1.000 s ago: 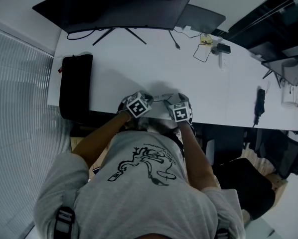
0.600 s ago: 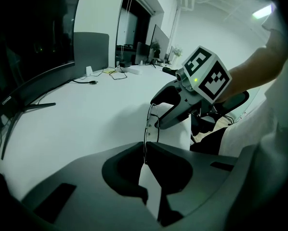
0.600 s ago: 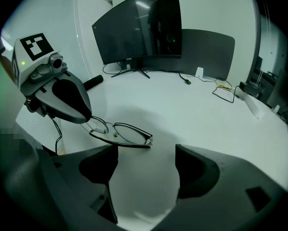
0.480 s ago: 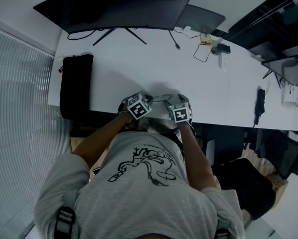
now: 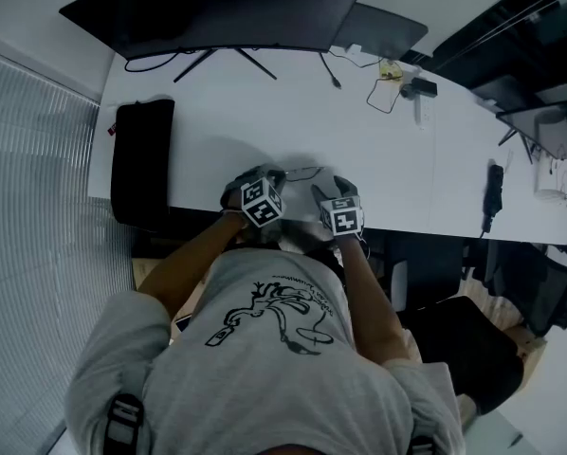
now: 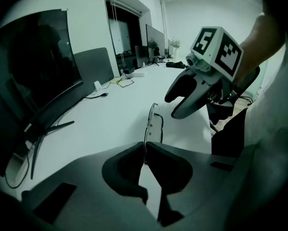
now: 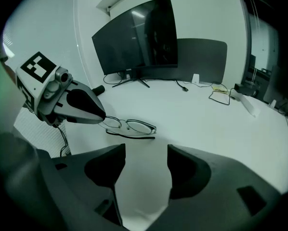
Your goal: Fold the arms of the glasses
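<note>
Spectacles of thin dark wire (image 7: 129,126) lie close to the near edge of the white desk (image 7: 206,124), between my two grippers. My left gripper (image 6: 145,150) has its jaws pinched together on one end of the frame, steadying it. My right gripper (image 7: 146,158) has just been narrowing its jaws. They stand apart with only bare desk between them, a little short of the spectacles. One dark arm seems to lie flat along the lenses, perhaps already folded, but from this angle I cannot be sure. The other arm is hidden by my left gripper. I judge this to be the folding step, partly done. Next, the right jaws should reach the free arm and swing it gently inward at its hinge.
</note>
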The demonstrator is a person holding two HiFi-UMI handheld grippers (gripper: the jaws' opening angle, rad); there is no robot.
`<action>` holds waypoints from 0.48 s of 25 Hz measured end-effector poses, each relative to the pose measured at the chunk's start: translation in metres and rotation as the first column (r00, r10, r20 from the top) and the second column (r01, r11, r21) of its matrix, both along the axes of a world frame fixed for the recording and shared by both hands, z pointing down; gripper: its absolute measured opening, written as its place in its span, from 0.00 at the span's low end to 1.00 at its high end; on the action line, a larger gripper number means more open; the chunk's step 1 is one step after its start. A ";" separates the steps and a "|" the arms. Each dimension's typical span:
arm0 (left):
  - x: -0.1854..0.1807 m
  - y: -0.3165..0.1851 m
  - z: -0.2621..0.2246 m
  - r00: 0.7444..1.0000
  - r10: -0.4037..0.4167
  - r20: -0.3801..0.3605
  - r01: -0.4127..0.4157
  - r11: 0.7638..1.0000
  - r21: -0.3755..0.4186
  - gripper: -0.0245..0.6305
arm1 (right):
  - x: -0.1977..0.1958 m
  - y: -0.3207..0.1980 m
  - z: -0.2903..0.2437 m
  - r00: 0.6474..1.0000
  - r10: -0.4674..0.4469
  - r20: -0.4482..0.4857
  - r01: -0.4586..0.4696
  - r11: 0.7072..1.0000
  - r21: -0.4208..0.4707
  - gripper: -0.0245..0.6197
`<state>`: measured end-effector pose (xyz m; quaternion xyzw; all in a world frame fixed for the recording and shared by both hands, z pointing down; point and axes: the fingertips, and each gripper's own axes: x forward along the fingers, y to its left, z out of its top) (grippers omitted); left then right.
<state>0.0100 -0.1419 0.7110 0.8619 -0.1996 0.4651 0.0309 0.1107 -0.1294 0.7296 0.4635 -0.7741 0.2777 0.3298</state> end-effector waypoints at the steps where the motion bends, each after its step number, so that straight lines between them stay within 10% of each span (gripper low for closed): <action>1: -0.001 -0.001 0.000 1.000 0.007 0.013 -0.007 1.000 0.026 0.09 | -0.001 0.000 -0.003 1.000 0.003 0.007 -0.004 1.000 0.010 0.46; 12: 0.001 -0.004 0.010 0.997 0.034 0.074 -0.045 0.986 0.161 0.09 | -0.008 0.006 -0.032 0.997 0.023 0.074 -0.028 0.997 0.073 0.32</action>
